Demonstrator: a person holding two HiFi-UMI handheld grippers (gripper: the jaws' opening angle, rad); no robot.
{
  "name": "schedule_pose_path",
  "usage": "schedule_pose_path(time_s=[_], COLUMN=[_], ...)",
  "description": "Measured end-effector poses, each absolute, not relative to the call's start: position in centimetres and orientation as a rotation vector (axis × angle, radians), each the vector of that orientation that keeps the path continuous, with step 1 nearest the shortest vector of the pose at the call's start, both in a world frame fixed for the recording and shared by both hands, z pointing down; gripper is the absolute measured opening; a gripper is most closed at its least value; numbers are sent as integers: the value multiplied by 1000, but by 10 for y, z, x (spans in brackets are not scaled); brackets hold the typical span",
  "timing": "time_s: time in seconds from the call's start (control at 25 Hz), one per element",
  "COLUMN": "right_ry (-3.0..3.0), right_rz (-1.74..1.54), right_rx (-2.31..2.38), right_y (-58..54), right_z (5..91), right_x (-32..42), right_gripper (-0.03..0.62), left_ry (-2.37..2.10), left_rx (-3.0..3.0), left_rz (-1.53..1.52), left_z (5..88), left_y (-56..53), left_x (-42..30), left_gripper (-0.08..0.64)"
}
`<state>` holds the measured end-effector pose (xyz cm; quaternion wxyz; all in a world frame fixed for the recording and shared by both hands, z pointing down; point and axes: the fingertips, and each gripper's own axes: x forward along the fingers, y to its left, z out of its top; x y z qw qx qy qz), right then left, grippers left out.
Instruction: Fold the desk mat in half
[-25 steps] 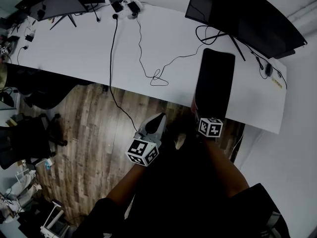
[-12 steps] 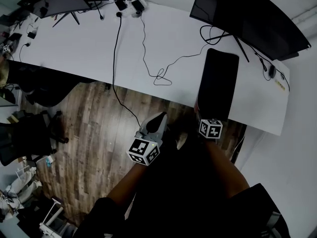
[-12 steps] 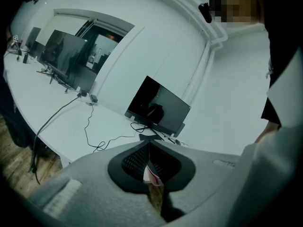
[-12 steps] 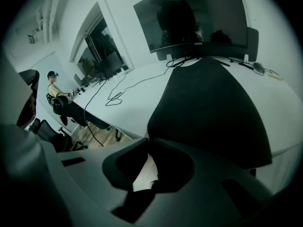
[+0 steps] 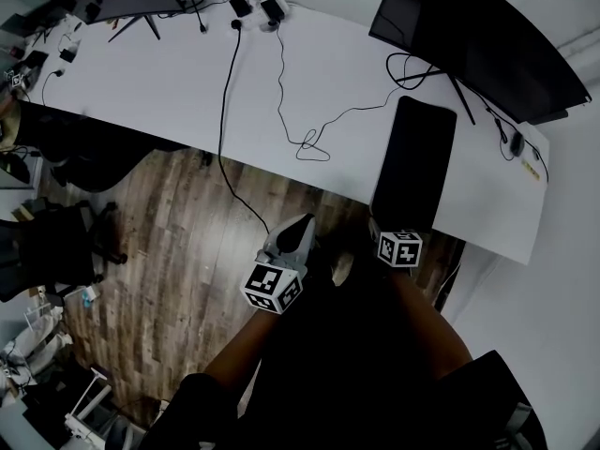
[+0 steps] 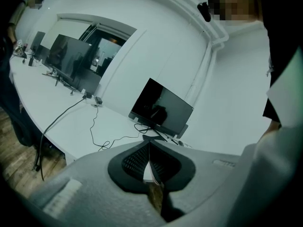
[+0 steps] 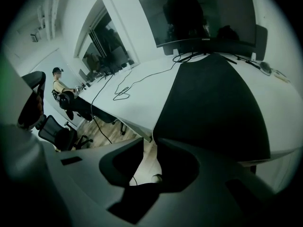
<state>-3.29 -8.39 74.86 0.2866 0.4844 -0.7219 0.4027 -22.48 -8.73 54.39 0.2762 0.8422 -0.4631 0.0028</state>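
Two tongs, neither holding anything: left tongs (image 5: pixel 302 223) were pressed together, parked over the floor (image 5: pixel 169 242) off the surface (image 5: pixel 187 82). The right tongs (image 5: pixel 379 228) had just been opening, partway apart with nothing between them, tips just short of the desk mat (image 5: pixel 414 162). It lay flat at the right of the surface, near short end at the surface edge, far end by the monitor (image 5: pixel 478 26). Looked like the grab step, fold not started. Next: one tong under that edge, clamp, lift, carry to the far end.
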Motion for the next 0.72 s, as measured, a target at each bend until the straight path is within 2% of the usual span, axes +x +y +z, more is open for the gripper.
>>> schedule_pose_path(time_s=[0.24,0.44,0.64,0.72], right_ry=[-1997,-2016,-2013,-2002], right_rz=[1070,1053,1027,1023], right_rx=[1432,1631,1852,1895], right_y=[-75,-63,-41,-29], right_z=[699,648,599,578], right_x=[-3,60,133,164], right_gripper=[75,67,4,0], left_ry=[-1181,-1168,-1180,-1188], left_rx=[2276,2311,2395,2457], left_rz=[-6,-42,-40,-17], left_z=[549,537,510,494], left_y=[-84,-84,-70,-64], left_x=[-205,-180,-145,-121], left_gripper=[21,21,21,21])
